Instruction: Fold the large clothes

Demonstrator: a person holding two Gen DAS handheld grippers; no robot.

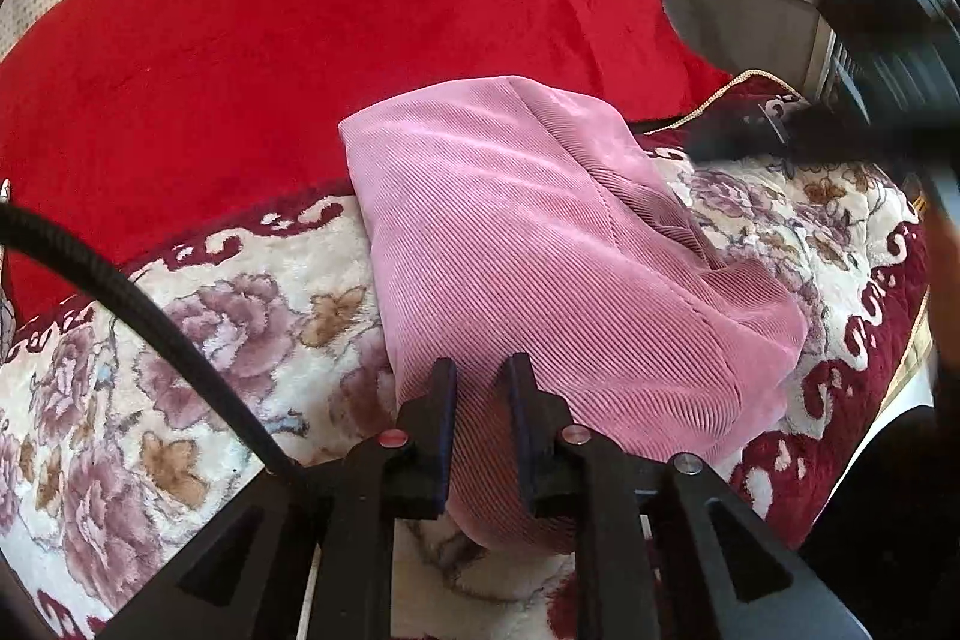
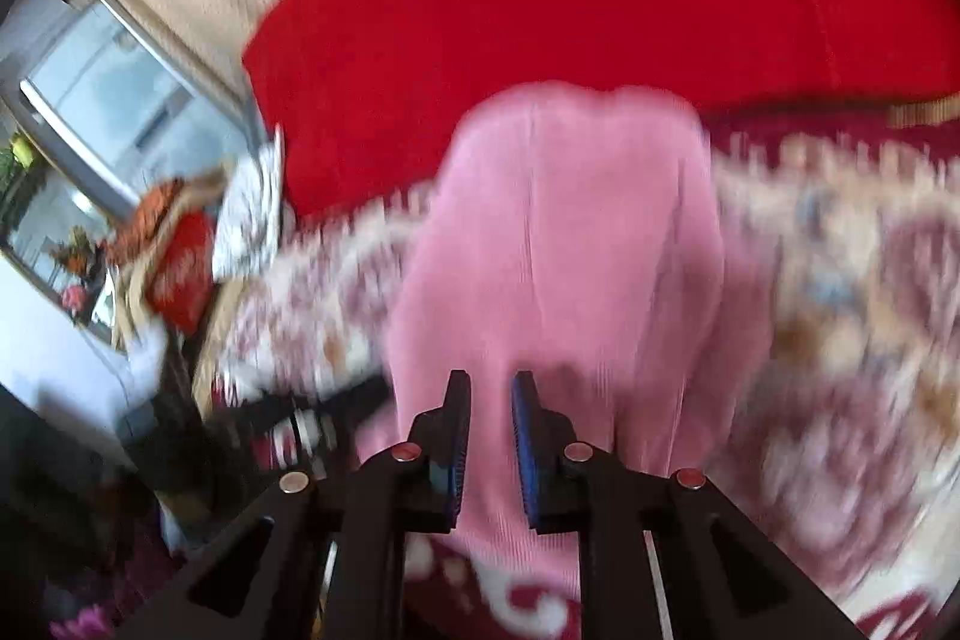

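A pink corduroy garment (image 1: 540,244) lies folded into a compact rectangle on a floral plush blanket (image 1: 240,316). My left gripper (image 1: 483,370) sits at the garment's near edge, its jaws a narrow gap apart. The cloth shows through that gap and the pads do not press on it. In the right wrist view the garment (image 2: 558,232) is blurred by motion. My right gripper (image 2: 491,382) hovers over its near end, slightly open, with nothing pinched. From the left wrist view the right gripper (image 1: 750,133) is a dark blur beside the garment's far right corner.
A red blanket (image 1: 300,28) covers the surface behind the garment. A black cable (image 1: 120,292) crosses the floral blanket on the left. The blanket's dark red border (image 1: 840,388) ends at the right edge. A window (image 2: 108,100) and cluttered items (image 2: 174,268) stand off to the left.
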